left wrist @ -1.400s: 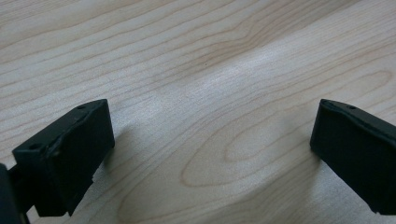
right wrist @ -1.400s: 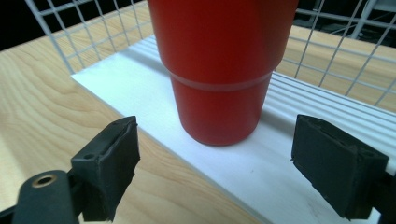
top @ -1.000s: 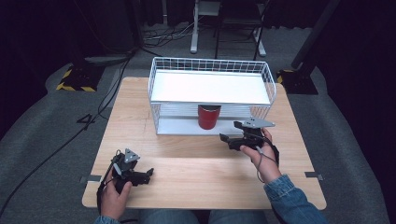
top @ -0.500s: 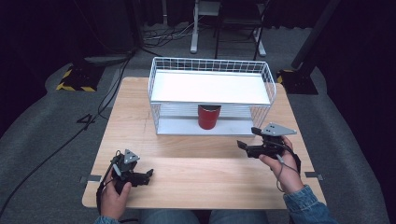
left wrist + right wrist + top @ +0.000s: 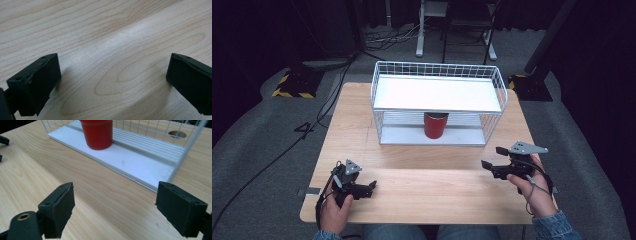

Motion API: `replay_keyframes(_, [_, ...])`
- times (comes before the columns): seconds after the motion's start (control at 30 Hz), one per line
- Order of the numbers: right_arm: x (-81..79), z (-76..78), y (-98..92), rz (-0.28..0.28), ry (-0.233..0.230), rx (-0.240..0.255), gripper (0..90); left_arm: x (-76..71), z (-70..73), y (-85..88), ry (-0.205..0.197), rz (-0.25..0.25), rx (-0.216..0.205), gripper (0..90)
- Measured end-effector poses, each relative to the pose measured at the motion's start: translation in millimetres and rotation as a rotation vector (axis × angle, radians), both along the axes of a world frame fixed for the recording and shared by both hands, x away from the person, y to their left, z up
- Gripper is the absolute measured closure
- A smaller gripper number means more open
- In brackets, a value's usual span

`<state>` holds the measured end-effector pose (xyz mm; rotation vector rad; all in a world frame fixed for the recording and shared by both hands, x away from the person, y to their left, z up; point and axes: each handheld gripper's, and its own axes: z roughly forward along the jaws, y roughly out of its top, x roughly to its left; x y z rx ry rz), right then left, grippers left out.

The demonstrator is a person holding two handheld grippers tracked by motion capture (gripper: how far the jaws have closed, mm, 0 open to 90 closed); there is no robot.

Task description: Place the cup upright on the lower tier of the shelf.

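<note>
Under the wire rack (image 5: 438, 107) sits a red cup (image 5: 435, 124) (no label readable); right gripper (image 5: 492, 164) has pulled back toward the table's near edge, jaws wide, left gripper (image 5: 371, 186) too.

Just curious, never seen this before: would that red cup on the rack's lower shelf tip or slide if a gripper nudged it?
The red cup looks taller than wide, so a high nudge might tip it. It probably slides easily on the smooth white shelf. It seems stiff, likely light plastic.

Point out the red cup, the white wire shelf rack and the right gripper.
Red cup (image 5: 435, 125), high view, on its side wall.
White wire shelf rack (image 5: 438, 93), high view, on its bare upper shelf.
Right gripper (image 5: 493, 157), high view, midway between its open fingertips.
</note>
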<state>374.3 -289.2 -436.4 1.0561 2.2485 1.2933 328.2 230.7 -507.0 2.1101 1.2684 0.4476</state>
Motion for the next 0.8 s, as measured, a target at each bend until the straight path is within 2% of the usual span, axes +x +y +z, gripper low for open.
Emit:
replay_keyframes(0.17, [-7.2, -9.0, -20.2, -0.052, 0.022, 0.001, 15.8, 0.3, -0.1, -0.2, -0.003, 0.001, 0.0, 0.0])
replay_keyframes(0.43, [-14.8, -27.7, -40.8, -0.093, 0.051, -0.009, 15.9, 0.5, -0.2, -0.3, -0.004, 0.001, -0.001, 0.0])
replay_keyframes(0.8, [-22.5, -53.7, -57.4, -0.122, 0.104, -0.048, 15.9, 0.5, -0.1, -0.2, -0.003, 0.001, 0.0, 0.0])
